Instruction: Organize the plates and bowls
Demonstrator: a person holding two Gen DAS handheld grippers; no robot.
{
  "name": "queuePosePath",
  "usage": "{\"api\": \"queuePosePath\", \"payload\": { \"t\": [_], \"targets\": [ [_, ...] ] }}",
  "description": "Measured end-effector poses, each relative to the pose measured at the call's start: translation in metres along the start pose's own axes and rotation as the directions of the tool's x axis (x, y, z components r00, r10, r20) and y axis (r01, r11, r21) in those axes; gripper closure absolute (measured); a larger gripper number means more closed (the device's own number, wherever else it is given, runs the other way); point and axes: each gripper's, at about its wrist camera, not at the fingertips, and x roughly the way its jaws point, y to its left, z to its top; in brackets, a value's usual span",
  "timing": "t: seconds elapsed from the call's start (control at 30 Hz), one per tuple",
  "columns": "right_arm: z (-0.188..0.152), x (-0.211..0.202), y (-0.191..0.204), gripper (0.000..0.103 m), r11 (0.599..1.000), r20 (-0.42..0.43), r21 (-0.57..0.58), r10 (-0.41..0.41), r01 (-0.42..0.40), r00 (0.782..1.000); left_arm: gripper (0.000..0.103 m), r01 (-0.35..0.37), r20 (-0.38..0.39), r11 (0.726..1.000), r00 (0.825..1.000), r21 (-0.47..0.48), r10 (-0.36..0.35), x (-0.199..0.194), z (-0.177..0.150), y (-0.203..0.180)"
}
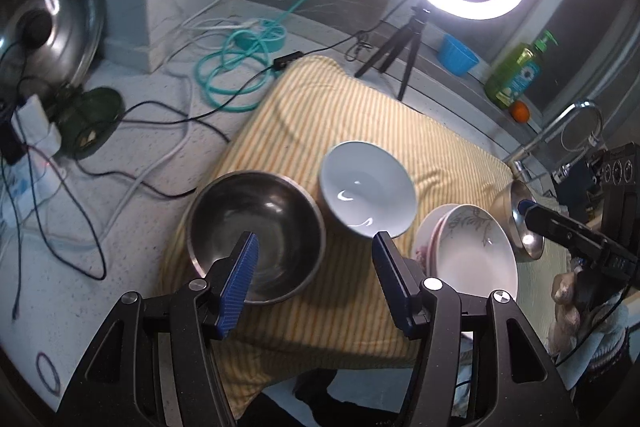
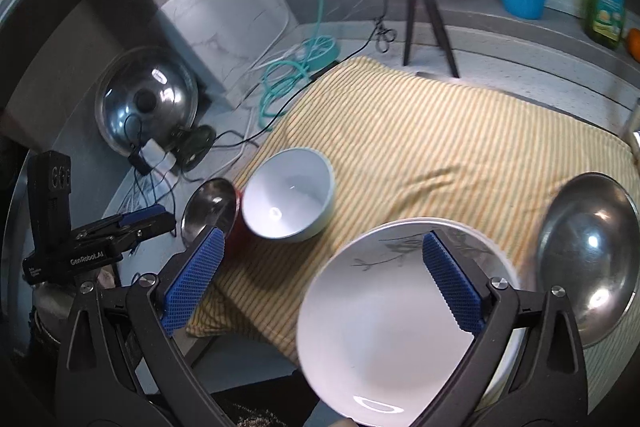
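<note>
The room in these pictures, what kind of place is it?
Most likely a home kitchen counter beside a sink. A faucet shows at the right edge, a green dish soap bottle stands on the ledge, and bowls and plates sit on a striped towel.

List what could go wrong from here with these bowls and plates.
1. The white bowl leans tilted against the steel bowl; nudging either may tip it.
2. The plate stack looks uneven and sits near the striped towel's edge, so it may slide off.
3. Both claws, left and right, are open; metal rims may slip.
</note>
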Motion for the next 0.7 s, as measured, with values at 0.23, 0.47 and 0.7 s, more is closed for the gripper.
{"api": "queuePosePath", "payload": {
  "t": [0.23, 0.47, 0.7],
  "targets": [
    [-0.006, 0.031, 0.030, 0.002, 0.997, -0.081, -0.023, 0.066, -0.068, 0.995, 0.045, 0.000, 0.005, 0.994, 1.000, -0.112, 0.001, -0.007, -0.008, 0.042],
    [-0.007, 0.057, 0.051, 0.013, 0.993, -0.130, -0.024, 0.115, -0.119, 0.985, 0.045, -0.009, -0.003, 0.987, 1.000, -0.161, 0.009, -0.003, -0.012, 0.065],
    [-0.007, 0.082, 0.067, 0.029, 0.985, -0.191, -0.032, 0.163, -0.172, 0.968, 0.047, 0.007, -0.009, 0.982, 1.000, -0.188, -0.009, 0.008, -0.013, 0.079]
  ]
}}
